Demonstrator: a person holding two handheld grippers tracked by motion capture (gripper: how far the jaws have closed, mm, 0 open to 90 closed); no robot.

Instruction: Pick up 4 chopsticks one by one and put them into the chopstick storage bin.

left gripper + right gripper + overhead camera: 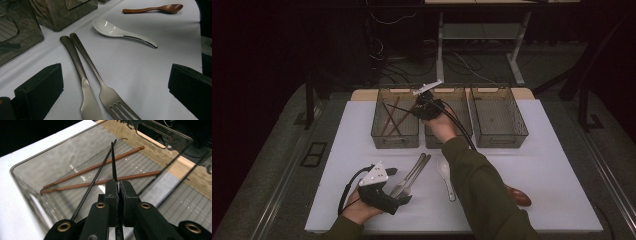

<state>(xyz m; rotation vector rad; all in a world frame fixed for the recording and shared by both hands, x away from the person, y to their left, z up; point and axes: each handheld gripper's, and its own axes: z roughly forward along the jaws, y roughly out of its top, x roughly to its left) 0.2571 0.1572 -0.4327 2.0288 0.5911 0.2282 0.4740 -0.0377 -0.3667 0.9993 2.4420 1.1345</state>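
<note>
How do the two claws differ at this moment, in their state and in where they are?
The right claw is shut on a black chopstick; the left claw is open and holds nothing. The right claw hangs over the left bin, where two brown chopsticks lie; the left claw sits low at the table's near edge, its jaws on either side of a knife and a fork. Both have black jaws.
</note>
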